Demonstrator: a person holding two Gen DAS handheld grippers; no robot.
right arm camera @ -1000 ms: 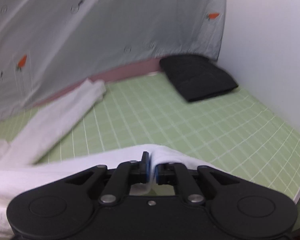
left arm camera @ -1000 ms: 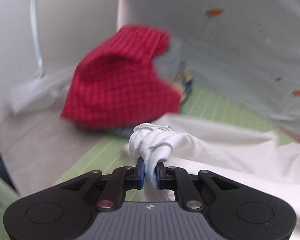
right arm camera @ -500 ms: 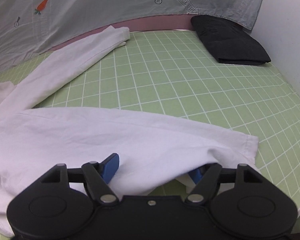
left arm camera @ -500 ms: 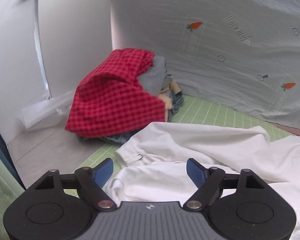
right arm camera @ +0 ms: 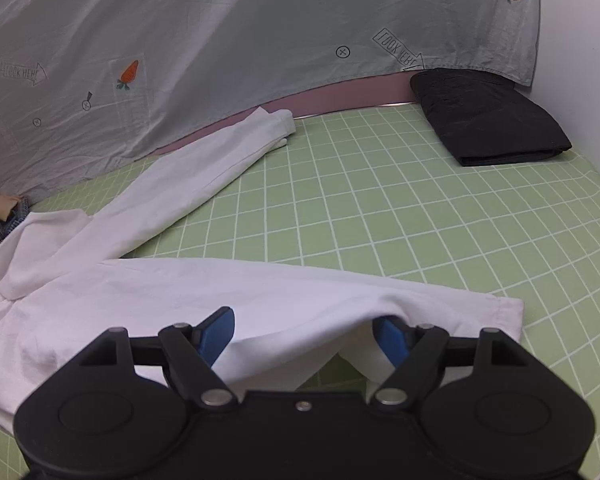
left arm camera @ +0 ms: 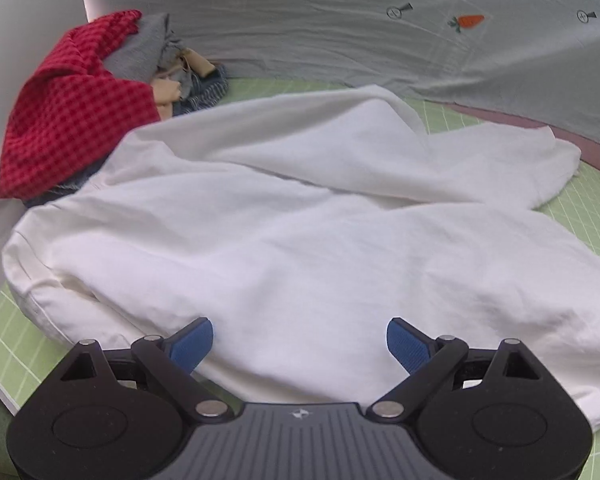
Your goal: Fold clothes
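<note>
A white garment (left arm camera: 300, 220) lies spread and rumpled on the green grid mat (left arm camera: 580, 200). My left gripper (left arm camera: 300, 344) is open, its blue pads just above the near edge of the cloth, holding nothing. In the right wrist view the same white garment (right arm camera: 180, 304) lies flat, with one long part (right arm camera: 204, 176) reaching toward the back. My right gripper (right arm camera: 306, 336) is open over the cloth's near hem; the cloth drapes over its right pad (right arm camera: 392, 340) and partly hides it.
A pile of clothes topped by a red checked cloth (left arm camera: 72, 108) stands at the left back. A folded black garment (right arm camera: 488, 116) lies at the mat's far right corner. A grey carrot-print sheet (right arm camera: 220, 40) hangs behind. The mat's edge (right arm camera: 580, 420) runs near right.
Both grippers let go of the white cloth and opened. The garment dropped and now lies spread on the mat. Both views have shifted lower and closer to the cloth.
</note>
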